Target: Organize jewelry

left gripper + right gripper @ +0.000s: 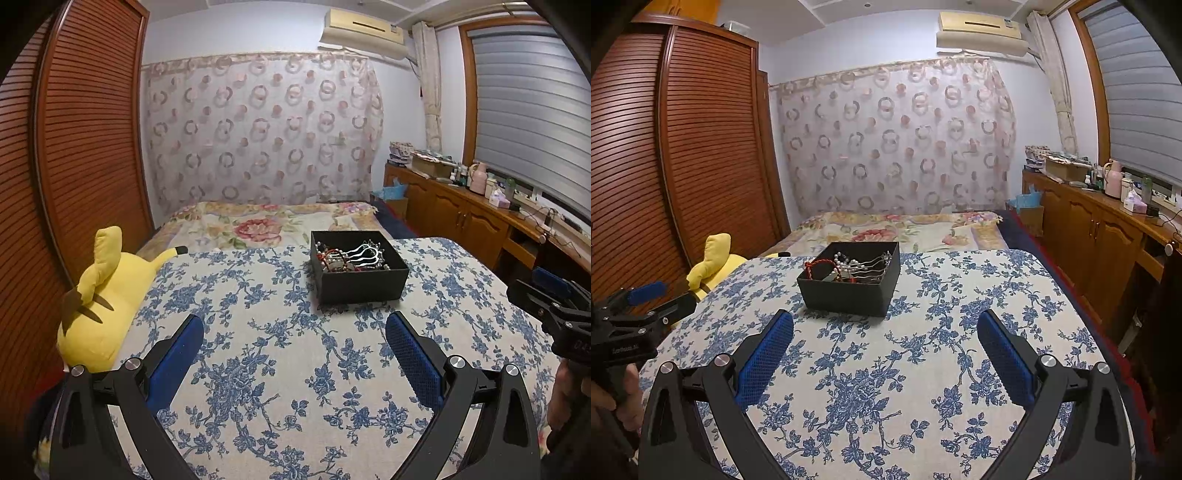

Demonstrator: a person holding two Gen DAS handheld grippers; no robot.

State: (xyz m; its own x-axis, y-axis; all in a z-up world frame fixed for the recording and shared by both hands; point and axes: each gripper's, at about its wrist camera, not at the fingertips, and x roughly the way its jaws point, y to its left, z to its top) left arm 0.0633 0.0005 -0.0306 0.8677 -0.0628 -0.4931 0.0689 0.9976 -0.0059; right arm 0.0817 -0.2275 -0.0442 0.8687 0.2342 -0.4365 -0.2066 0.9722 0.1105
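Observation:
A black open box (364,282) (849,290) stands on the blue-flowered tablecloth (280,369) (923,350). Inside lies a tangle of jewelry (349,254) (849,267): silver wavy pieces, pearl beads and a red cord bracelet (820,265). My left gripper (295,325) hovers open over the cloth, short of the box, which sits ahead and slightly right. My right gripper (885,325) is open too, with the box ahead and slightly left. Both hold nothing. Each gripper shows at the other view's edge, the right gripper (554,295) and the left gripper (646,295).
A yellow plush toy (107,295) (713,264) lies at the table's left edge, before a brown slatted wardrobe (74,147). Beyond the table is a bed with a floral cover (258,225). A wooden cabinet (1100,229) with bottles runs along the right wall.

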